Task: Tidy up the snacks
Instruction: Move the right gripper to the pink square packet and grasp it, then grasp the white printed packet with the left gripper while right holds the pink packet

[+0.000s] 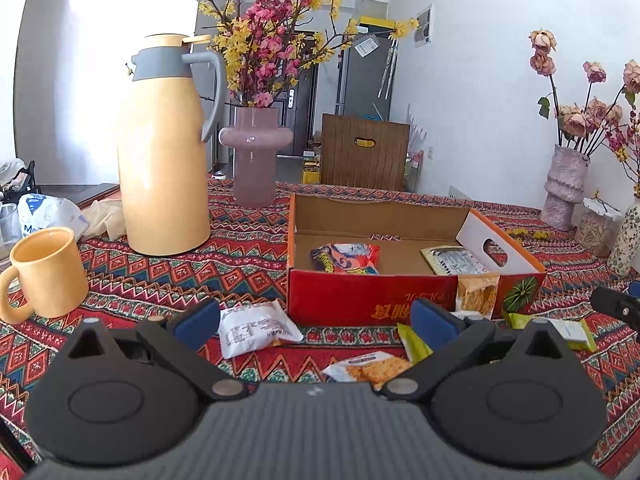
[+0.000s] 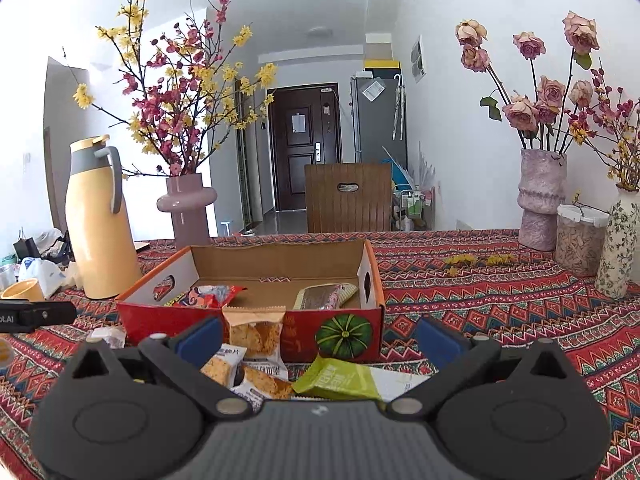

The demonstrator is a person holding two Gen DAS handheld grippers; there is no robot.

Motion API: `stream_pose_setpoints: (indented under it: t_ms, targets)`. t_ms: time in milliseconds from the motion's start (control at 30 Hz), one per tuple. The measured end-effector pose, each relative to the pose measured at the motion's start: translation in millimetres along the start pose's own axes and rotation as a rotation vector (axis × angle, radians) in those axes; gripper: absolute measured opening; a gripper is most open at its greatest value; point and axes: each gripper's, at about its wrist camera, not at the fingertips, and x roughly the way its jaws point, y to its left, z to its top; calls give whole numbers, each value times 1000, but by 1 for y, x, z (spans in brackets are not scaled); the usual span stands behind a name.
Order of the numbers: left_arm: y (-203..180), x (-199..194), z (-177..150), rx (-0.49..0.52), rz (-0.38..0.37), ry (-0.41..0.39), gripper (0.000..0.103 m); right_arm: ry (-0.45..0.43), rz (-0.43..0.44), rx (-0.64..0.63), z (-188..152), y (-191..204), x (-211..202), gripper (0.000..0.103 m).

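A shallow red cardboard box [image 1: 332, 296] [image 2: 168, 320] stands on the patterned tablecloth; inside lie a colourful red snack packet [image 1: 346, 258] [image 2: 208, 295] and a pale packet [image 1: 454, 261] [image 2: 322, 296]. In front of the box several loose snacks lie on the cloth: a white packet [image 1: 256, 328], an orange cracker packet [image 1: 368, 368] [image 2: 256, 334], a green packet [image 1: 416, 342] [image 2: 340, 378]. My left gripper [image 1: 314, 322] is open, low over these snacks. My right gripper [image 2: 320, 338] is open too, with the cracker and green packets between its fingers, untouched.
A yellow thermos jug [image 1: 164, 148] [image 2: 98, 216], a yellow mug [image 1: 48, 272] and a mauve vase of blossoms [image 1: 254, 152] [image 2: 188, 208] stand left of the box. Vases of roses [image 2: 542, 196] and a lidded jar [image 2: 580, 240] stand at the right. A wooden chair [image 2: 348, 196] is behind the table.
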Motion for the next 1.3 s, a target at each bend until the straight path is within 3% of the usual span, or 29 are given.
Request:
stream_pose_setpoints:
  t_ms: [300,633,1300]
  targets:
    - [25,-5,-27,-21,39,62,103,122,2,-19,-31,-2,-4,103]
    - [21,-3,-32,-13,17,84,103,256,13,-26,-61,7,9,103]
    - [20,-1,-36,-15,8,109,103,270,-31,-141,-78,24,18,84]
